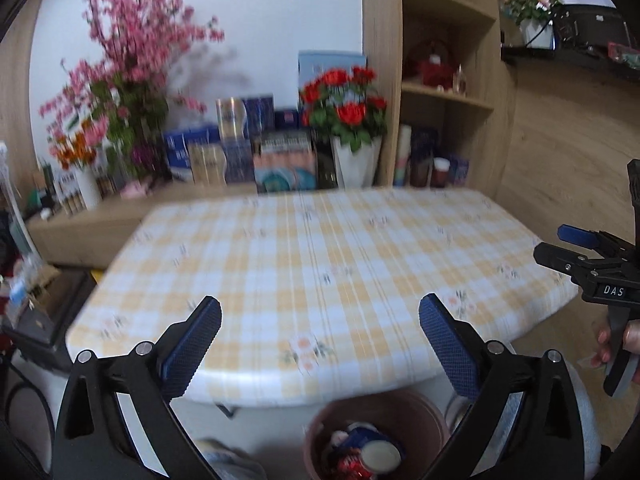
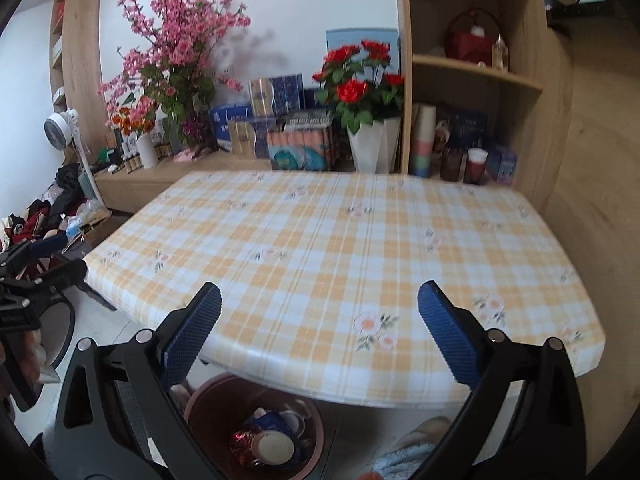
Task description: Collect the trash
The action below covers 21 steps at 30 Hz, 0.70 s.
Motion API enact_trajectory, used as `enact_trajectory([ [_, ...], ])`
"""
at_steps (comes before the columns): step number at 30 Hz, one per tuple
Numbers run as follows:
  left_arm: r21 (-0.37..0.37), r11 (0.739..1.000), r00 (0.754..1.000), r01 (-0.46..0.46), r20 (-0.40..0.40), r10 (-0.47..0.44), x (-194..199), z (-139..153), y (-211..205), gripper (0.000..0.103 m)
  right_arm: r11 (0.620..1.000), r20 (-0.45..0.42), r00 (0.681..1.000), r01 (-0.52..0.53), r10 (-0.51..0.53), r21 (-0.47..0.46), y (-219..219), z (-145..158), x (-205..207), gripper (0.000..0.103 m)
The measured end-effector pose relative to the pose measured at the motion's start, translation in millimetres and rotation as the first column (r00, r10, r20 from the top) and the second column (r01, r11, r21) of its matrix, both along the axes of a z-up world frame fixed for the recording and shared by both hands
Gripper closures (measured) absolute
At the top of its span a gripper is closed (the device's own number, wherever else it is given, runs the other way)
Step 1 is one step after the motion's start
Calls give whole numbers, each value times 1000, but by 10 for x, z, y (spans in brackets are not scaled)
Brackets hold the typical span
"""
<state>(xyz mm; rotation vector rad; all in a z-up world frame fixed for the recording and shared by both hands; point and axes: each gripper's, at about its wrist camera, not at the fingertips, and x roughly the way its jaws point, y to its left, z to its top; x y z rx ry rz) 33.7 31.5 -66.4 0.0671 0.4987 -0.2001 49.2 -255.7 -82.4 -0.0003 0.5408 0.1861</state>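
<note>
A brown bin stands on the floor under the near edge of the table, which wears a yellow checked cloth. Inside the bin lies trash: a paper cup, blue and red wrappers. My left gripper hangs open above the table edge and bin, nothing between its fingers. In the right wrist view the bin with its trash sits below my right gripper, open and holding nothing. Each gripper shows in the other's view: the right beside the table, the left off the table's left corner.
Behind the table a low wooden shelf carries pink blossoms, red roses in a white vase and several boxes. A tall shelf unit stands on the right. Clothes and clutter lie on the floor left. A hand holds the right gripper.
</note>
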Motion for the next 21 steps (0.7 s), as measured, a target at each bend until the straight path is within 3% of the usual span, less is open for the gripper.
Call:
enact_trajectory([
  [5, 35, 998, 993, -46, 109, 42, -109, 474, 68, 6, 999, 69, 998, 4, -1, -45, -10, 425, -102, 6],
  [8, 52, 998, 991, -43, 128, 36, -140, 619, 65, 6, 999, 90, 996, 10, -5, -52, -4, 561, -167, 6],
  [21, 47, 998, 988, -32, 152, 24, -284, 773, 22, 6, 998, 118, 993, 14, -8, -55, 44, 721, -287, 6],
])
